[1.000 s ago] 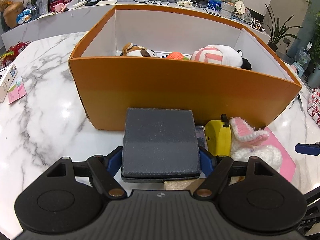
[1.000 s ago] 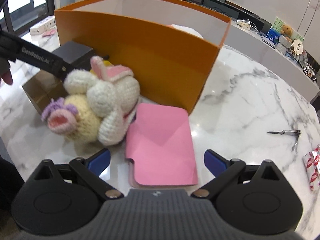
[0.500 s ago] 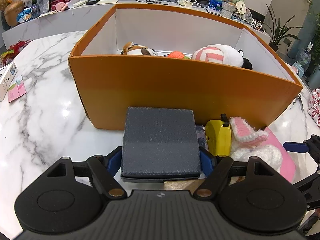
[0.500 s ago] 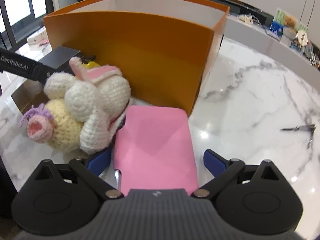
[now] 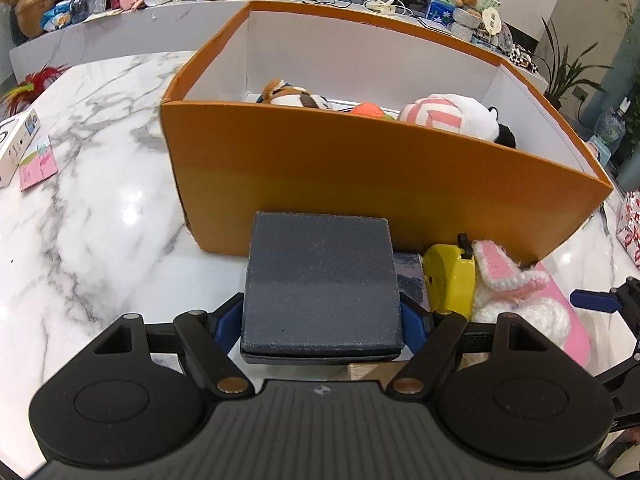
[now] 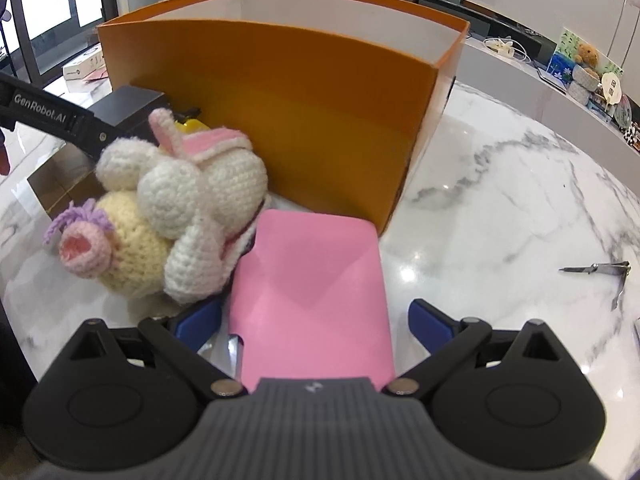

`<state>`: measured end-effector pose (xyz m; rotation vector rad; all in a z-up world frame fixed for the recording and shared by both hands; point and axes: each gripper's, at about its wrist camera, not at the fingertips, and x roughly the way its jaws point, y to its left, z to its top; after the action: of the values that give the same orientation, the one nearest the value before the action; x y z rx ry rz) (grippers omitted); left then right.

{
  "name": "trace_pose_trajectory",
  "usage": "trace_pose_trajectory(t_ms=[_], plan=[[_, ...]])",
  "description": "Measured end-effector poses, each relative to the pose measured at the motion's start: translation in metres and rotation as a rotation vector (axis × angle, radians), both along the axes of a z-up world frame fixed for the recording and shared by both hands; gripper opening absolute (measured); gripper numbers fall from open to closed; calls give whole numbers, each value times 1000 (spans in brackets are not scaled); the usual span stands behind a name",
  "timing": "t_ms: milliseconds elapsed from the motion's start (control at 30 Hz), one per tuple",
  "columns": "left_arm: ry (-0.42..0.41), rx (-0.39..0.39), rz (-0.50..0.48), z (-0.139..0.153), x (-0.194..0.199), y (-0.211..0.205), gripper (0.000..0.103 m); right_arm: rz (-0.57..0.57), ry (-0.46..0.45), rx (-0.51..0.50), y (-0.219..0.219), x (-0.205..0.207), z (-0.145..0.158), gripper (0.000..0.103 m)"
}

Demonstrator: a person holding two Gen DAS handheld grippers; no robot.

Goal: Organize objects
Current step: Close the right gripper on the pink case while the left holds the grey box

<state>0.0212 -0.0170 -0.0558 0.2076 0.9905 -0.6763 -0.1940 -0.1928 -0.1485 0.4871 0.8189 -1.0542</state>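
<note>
Left gripper point(image 5: 321, 320) pinches a dark grey box point(image 5: 322, 284) by its sides, just in front of the orange box point(image 5: 360, 184). Right gripper point(image 6: 314, 322) spread wide around a pink case point(image 6: 312, 300) on the marble table point(image 6: 500, 220); contact unclear. Knitted toy point(image 6: 180, 216) beside the case.

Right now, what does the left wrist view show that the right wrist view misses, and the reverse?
Left wrist only: the plush toys inside the orange box, and the left gripper shut on the dark grey box.

Right wrist only: the right gripper open around the pink case, and the nail clippers.

Both: orange box, pink case, crocheted bunny, marble table.
</note>
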Motion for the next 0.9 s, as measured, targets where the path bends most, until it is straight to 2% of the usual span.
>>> trace_pose_trajectory(t_ms=[267,533,900], plan=[[28,-19,18,-1,7,2,90,47,-11,-71,1,-7,-5,100],[60,-32,17,-6,12,1,91,8,-71,-28,-9,-14,-9,102],[96,-52,20,-10,16,1,91,12,-84,-53,-12,-13,-12,102]])
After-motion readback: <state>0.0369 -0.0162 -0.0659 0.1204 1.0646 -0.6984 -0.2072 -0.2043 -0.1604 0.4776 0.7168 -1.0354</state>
